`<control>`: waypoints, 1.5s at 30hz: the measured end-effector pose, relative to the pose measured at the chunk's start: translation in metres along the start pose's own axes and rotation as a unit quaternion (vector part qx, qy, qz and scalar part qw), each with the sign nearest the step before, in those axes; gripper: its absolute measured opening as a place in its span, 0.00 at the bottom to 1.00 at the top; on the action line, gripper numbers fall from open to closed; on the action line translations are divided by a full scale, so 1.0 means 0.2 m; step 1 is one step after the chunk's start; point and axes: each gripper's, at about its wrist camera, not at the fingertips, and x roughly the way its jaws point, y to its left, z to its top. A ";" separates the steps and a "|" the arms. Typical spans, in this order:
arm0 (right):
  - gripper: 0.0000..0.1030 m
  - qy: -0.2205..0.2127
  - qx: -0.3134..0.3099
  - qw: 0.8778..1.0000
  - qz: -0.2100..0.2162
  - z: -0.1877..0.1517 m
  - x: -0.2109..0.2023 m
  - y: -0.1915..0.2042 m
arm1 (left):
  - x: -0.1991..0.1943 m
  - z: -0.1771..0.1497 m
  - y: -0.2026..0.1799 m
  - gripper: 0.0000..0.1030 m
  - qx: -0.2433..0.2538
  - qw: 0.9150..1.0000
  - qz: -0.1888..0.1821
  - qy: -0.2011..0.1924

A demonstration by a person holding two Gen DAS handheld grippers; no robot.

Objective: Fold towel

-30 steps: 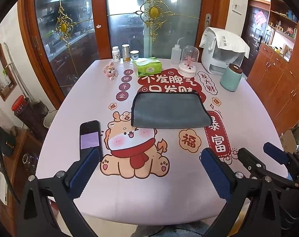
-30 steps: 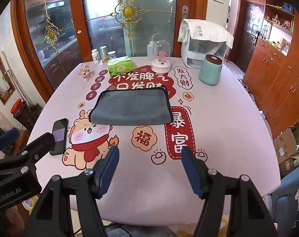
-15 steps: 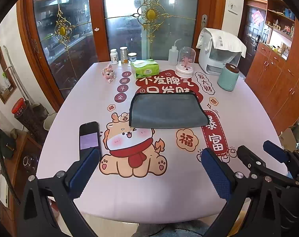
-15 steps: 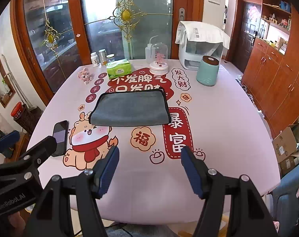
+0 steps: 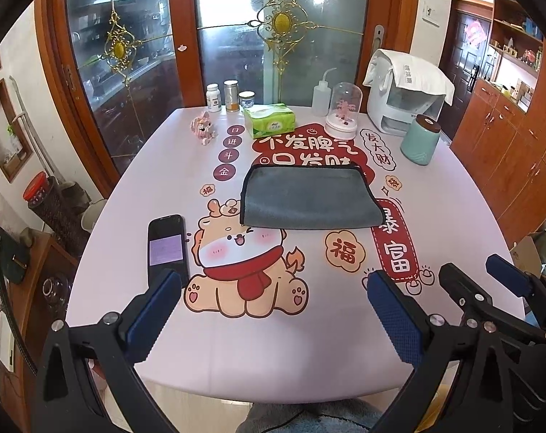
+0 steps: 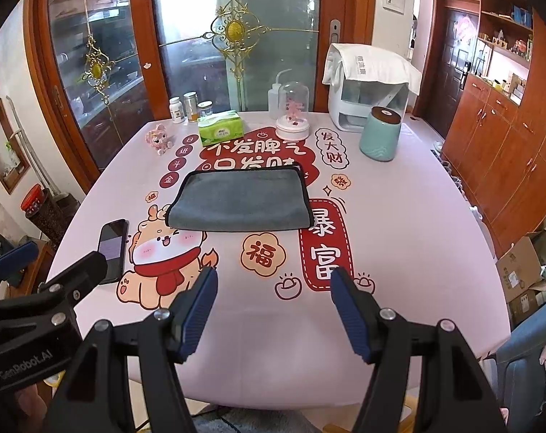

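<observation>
A grey towel (image 5: pixel 311 196) with a dark edge lies folded in a flat rectangle in the middle of the pink printed table (image 5: pixel 273 342); it also shows in the right wrist view (image 6: pixel 240 198). My left gripper (image 5: pixel 273 288) is open and empty, held above the near table edge, well short of the towel. My right gripper (image 6: pixel 273 288) is open and empty, also back at the near edge. The right gripper shows at the right of the left wrist view (image 5: pixel 478 278); the left gripper shows at the left of the right wrist view (image 6: pixel 56 263).
A black phone (image 5: pixel 166 245) lies near the front left. At the back stand a tissue box (image 5: pixel 270 119), small bottles (image 5: pixel 230 96), a pink figurine (image 5: pixel 202 130), a glass dome (image 5: pixel 342 112), a teal canister (image 5: pixel 421 139) and a white appliance (image 5: pixel 403 101). Glass doors stand behind.
Both grippers have pulled back and risen a little from the table; the towel looks slightly farther. The towel has not moved.
</observation>
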 end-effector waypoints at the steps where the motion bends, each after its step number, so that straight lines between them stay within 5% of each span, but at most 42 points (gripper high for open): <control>1: 0.64 -0.001 0.000 1.000 0.000 0.00 0.00 0.00 | 0.00 0.00 0.00 1.00 0.000 1.000 0.000 0.000; 45: 0.64 0.015 -0.004 1.000 -0.001 0.01 0.05 0.01 | 0.05 -0.01 0.03 1.00 -0.004 1.000 0.005 0.017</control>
